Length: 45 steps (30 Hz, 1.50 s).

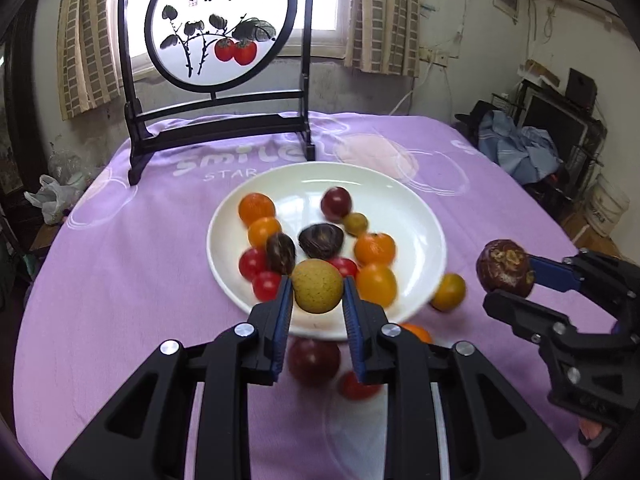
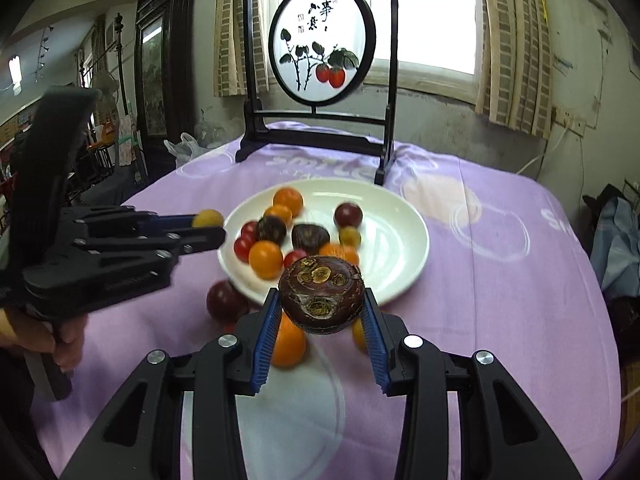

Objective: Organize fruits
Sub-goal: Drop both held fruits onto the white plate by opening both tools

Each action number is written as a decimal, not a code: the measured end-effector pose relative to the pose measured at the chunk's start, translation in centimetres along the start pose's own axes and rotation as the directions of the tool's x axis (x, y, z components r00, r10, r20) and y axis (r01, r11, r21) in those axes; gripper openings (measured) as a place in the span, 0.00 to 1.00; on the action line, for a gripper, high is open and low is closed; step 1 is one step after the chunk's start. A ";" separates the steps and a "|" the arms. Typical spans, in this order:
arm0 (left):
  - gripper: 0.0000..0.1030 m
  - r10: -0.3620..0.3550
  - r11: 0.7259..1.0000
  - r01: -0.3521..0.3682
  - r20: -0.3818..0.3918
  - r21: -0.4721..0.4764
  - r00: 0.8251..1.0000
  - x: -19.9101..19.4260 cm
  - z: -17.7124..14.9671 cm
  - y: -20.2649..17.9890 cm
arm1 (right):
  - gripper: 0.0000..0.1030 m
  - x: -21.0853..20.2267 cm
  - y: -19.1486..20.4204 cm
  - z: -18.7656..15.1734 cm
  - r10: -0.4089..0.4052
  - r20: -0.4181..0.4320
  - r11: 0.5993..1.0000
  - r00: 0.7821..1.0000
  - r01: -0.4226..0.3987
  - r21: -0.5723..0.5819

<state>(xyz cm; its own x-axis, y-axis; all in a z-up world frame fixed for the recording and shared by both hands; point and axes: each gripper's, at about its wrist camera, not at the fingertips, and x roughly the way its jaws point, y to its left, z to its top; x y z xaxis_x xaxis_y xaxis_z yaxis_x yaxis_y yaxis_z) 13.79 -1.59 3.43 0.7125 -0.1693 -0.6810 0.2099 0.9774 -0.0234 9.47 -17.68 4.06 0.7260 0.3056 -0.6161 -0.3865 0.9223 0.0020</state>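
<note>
A white plate (image 1: 420, 216) on the purple cloth holds several small fruits: oranges, red tomatoes, dark chestnut-like ones. My left gripper (image 1: 317, 292) is shut on a yellow-green round fruit (image 1: 317, 286) above the plate's near rim. My right gripper (image 2: 320, 304) is shut on a dark brown water chestnut (image 2: 321, 294), held above the cloth in front of the plate (image 2: 404, 240). In the left wrist view the right gripper (image 1: 516, 274) is at the right with the chestnut (image 1: 505, 268). Loose fruits lie on the cloth: a dark red one (image 1: 314, 360), a red tomato (image 1: 358, 386), an orange one (image 1: 448, 292).
A black-framed round painted screen (image 1: 218, 24) stands at the table's far side behind the plate. The table edge drops off at left and right; clutter and a blue cloth (image 1: 520, 148) sit beyond the right edge. A hand (image 2: 60, 340) holds the left gripper.
</note>
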 end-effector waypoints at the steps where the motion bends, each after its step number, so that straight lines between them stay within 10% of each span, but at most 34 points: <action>1: 0.24 0.010 1.000 -0.010 -0.009 -0.003 1.000 0.7 0.4 0.1 | 0.40 0.5 0.0 0.5 0.001 0.002 1.000 1.000 -0.001 0.000; 20: 0.25 0.057 0.992 -0.069 -0.114 -0.104 0.992 8.4 2.7 0.7 | 0.41 9.6 -2.5 1.0 -0.035 -0.118 0.993 0.992 0.048 0.107; 25: 0.50 0.068 0.991 -0.079 -0.104 -0.106 0.992 8.0 2.4 0.4 | 0.41 9.4 -2.6 0.9 -0.019 -0.113 0.993 0.993 0.032 0.117; 45: 0.81 0.084 0.983 -0.091 -0.054 -0.156 0.995 1.0 -1.5 0.4 | 0.56 3.4 -2.0 -2.4 0.028 -0.085 0.990 0.996 -0.016 0.141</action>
<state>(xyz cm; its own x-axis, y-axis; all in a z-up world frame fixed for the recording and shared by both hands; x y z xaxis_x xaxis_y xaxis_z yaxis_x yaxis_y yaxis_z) 13.59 -1.22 1.60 0.6904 -0.0796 -0.7190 0.0367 0.9965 -0.0751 11.35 -19.08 0.06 0.6642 0.3100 -0.6802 -0.3139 0.9415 0.1226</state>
